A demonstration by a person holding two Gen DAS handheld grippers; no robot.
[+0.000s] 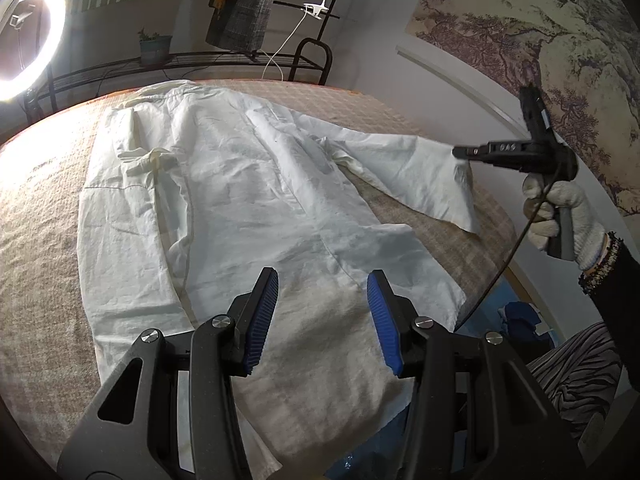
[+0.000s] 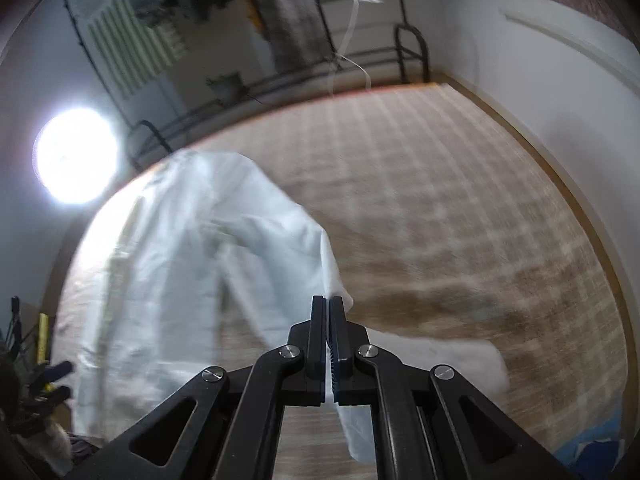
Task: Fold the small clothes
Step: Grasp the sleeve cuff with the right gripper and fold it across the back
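Observation:
A white long-sleeved shirt [image 1: 248, 184] lies spread on a beige checked cover [image 1: 40, 200]. My left gripper [image 1: 323, 276] hovers over the shirt's near hem, open, and its blue pads [image 1: 260, 316] have nothing between them. At the right a gloved hand [image 1: 560, 208] holds my right gripper [image 1: 460, 153], shut on the end of the shirt's right sleeve [image 1: 408, 164], which is lifted off the cover. In the blurred right wrist view, the right gripper [image 2: 329, 299] pinches white sleeve cloth [image 2: 332, 280], and the rest of the shirt [image 2: 180, 260] trails to the left over the cover [image 2: 440, 180].
A bright ring light [image 1: 28, 36] stands at the far left. Behind the cover is a black metal rack [image 1: 180, 58] with a potted plant [image 1: 154, 46] and hanging clothes [image 1: 244, 4]. A wall with a tree mural [image 1: 520, 40] bounds the right side. Blue items [image 1: 520, 316] lie low right.

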